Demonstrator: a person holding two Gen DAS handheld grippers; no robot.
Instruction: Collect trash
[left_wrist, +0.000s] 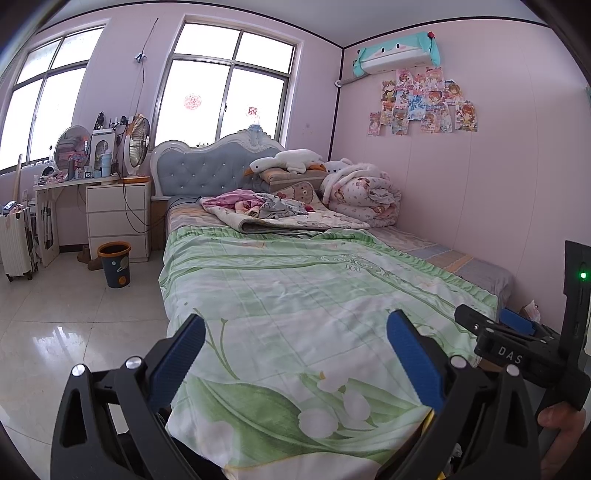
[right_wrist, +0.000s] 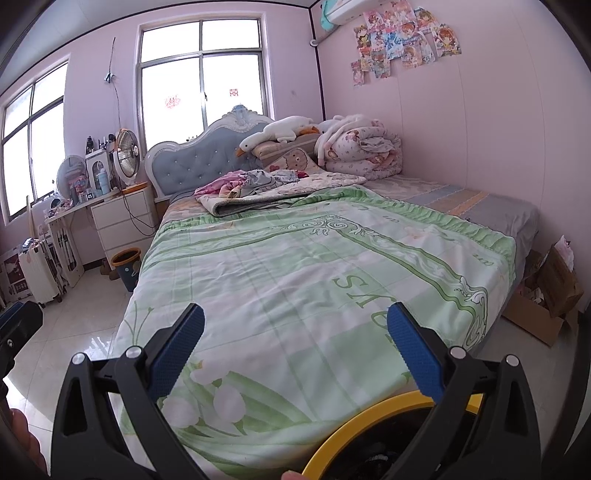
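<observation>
Landmark: the bed (left_wrist: 295, 280), spread with a green lily-print quilt (right_wrist: 295, 280), fills the middle of both views.
Left gripper (left_wrist: 295, 325): held above the foot end of the bed, blue-padded fingers (left_wrist: 183, 354) spread wide apart, nothing between them.
Right gripper (right_wrist: 295, 321): also over the foot end of the bed, blue fingers (right_wrist: 413, 350) released and wide, gripping nothing; in the left wrist view its black body sits off the bed's right foot corner (a green light glows on it).
Trash bin (left_wrist: 114, 264): dark blue with an orange rim, upright on the tile floor beside the bed's left side, near the head end, just in front of the white drawer unit (left_wrist: 118, 214).
Yellow-rimmed black container (right_wrist: 384, 432): right below the right gripper at the foot of the bed; only part of the rim shows, and I cannot tell what it is.
Cardboard box (right_wrist: 546, 299): open, on the floor off the bed's right foot corner, against the pink wall, with pale crumpled stuff in it (too small to name).
Head end of the bed: a plush goose (left_wrist: 284, 162) lies on the pillows, a rolled floral comforter (left_wrist: 362, 195) just right of it, crumpled clothes (left_wrist: 255, 205) on a folded blanket in front.
White suitcase (left_wrist: 16, 240): upright on the floor, well left of the bed.
</observation>
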